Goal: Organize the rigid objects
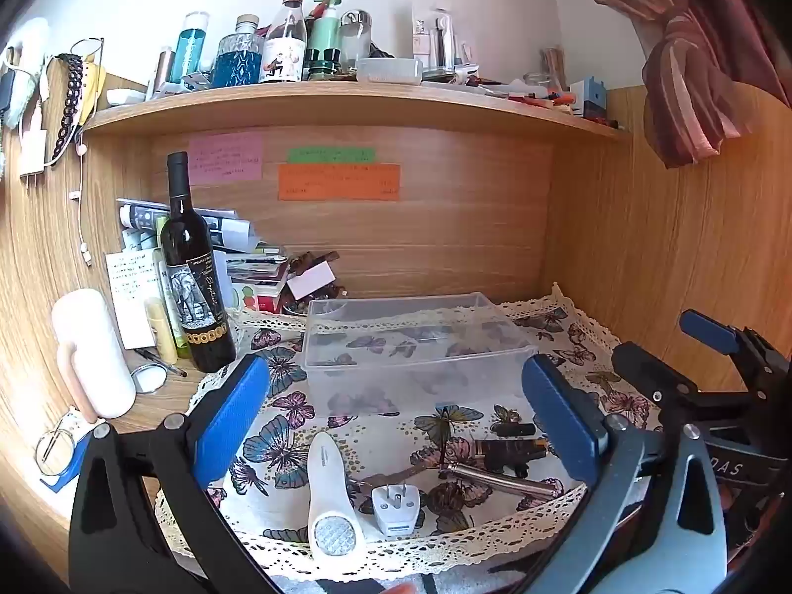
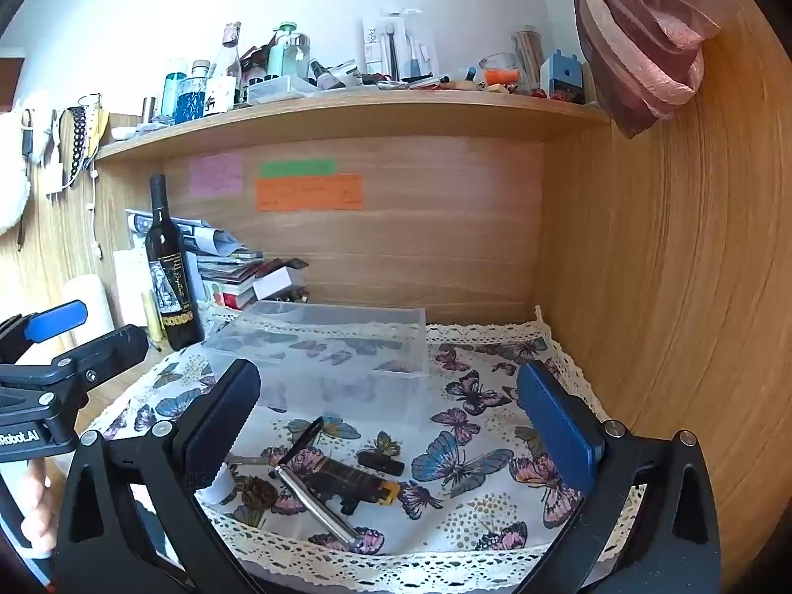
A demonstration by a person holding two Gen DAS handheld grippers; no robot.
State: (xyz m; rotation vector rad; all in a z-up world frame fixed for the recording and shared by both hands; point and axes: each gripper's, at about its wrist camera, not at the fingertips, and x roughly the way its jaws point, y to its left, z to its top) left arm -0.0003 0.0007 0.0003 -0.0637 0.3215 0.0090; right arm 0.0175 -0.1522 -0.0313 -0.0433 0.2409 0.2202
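Observation:
A clear plastic bin point(image 1: 411, 346) stands empty on the butterfly cloth; it also shows in the right wrist view point(image 2: 341, 361). In front of it lie a white foot file point(image 1: 329, 495), a white plug adapter point(image 1: 396, 510), a silver metal rod point(image 1: 500, 477) point(image 2: 317, 505), a dark toy-like object point(image 1: 510, 450) point(image 2: 351, 482) and a small black block point(image 1: 512, 429) point(image 2: 378, 461). My left gripper point(image 1: 396, 425) is open and empty above these items. My right gripper point(image 2: 391, 425) is open and empty, over the rod and dark object.
A wine bottle point(image 1: 193, 272) stands left of the bin beside stacked books and papers point(image 1: 247, 257). A white cylinder point(image 1: 89, 351) and a small mirror point(image 1: 148, 377) sit at the left. A crowded shelf point(image 1: 346, 104) runs overhead. A wooden wall point(image 2: 668, 297) closes the right side.

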